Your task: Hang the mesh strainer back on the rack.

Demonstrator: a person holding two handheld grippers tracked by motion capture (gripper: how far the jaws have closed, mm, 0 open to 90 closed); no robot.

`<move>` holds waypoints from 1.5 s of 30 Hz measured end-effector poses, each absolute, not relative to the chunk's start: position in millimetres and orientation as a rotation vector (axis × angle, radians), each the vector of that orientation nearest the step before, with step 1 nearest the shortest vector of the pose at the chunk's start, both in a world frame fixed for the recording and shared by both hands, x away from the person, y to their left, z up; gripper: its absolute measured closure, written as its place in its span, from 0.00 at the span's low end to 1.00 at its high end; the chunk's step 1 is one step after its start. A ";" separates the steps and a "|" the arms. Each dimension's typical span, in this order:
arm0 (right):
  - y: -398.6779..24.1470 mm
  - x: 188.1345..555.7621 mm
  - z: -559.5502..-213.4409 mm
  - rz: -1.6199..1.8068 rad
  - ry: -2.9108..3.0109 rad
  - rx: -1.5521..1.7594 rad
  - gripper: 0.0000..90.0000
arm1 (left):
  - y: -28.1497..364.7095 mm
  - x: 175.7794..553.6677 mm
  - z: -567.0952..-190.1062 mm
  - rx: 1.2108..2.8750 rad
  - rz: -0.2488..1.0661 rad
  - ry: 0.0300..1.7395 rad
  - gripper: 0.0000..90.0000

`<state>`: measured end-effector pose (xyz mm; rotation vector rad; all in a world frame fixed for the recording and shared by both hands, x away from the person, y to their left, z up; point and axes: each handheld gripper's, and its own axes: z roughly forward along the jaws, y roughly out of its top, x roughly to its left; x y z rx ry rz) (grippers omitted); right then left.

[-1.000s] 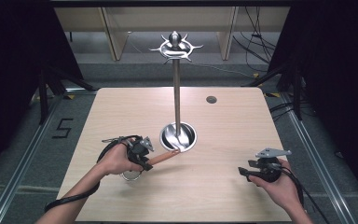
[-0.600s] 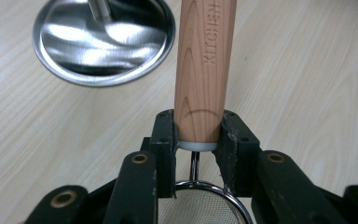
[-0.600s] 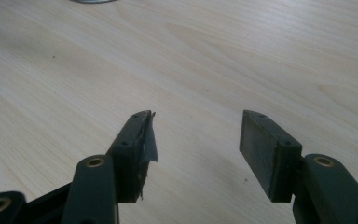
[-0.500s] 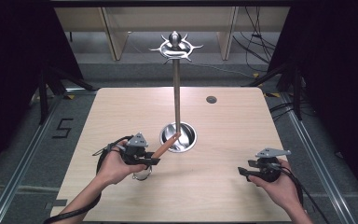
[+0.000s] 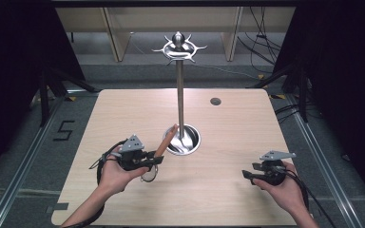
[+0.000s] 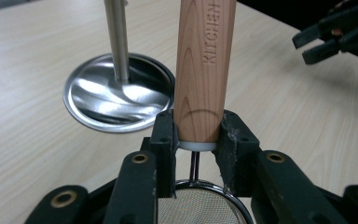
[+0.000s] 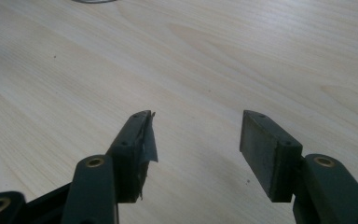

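My left gripper pinched the strainer low on its wooden handle, jaws pressed against both sides just above the white collar. In the left gripper view the mesh bowl hung close under the jaws, and the handle ran up and away from me with KITCHEN stamped on it. My right gripper sat at the near right of the table, jaws spread with nothing but bare wood between them, well apart from the work.

What had changed in the last second: the strainer had swung up. Earlier its handle lay low, pointing right toward the stand's base; now it tilted steeply, its tip risen beside the pole — and my left hand had drawn a little nearer and turned. The right hand had not moved.

Farther on stood the stand, its shiny round base just beyond the handle's tip, the pole rising to a ring of hooks at the far top. A small dark hole marked the table further back on the right.

I judged this as the start of a lift toward those hooks — the strainer was off the table and raised, but nowhere near hook height yet. The grip sat near the bowl end, so the long handle could wobble on the way up.
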<state>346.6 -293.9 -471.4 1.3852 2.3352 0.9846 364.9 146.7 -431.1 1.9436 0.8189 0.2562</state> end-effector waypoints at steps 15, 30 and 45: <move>-293.7 347.1 -471.9 0.983 2.340 1.379 0.50 | 143.8 353.4 -405.2 1.765 0.470 0.968 0.77; -293.1 347.1 -471.8 0.982 2.338 1.387 0.50 | 141.7 356.3 -386.3 1.671 0.484 0.999 0.77; -294.4 347.5 -472.8 0.984 2.333 1.349 0.50 | 135.4 359.7 -369.3 1.628 0.518 0.976 0.77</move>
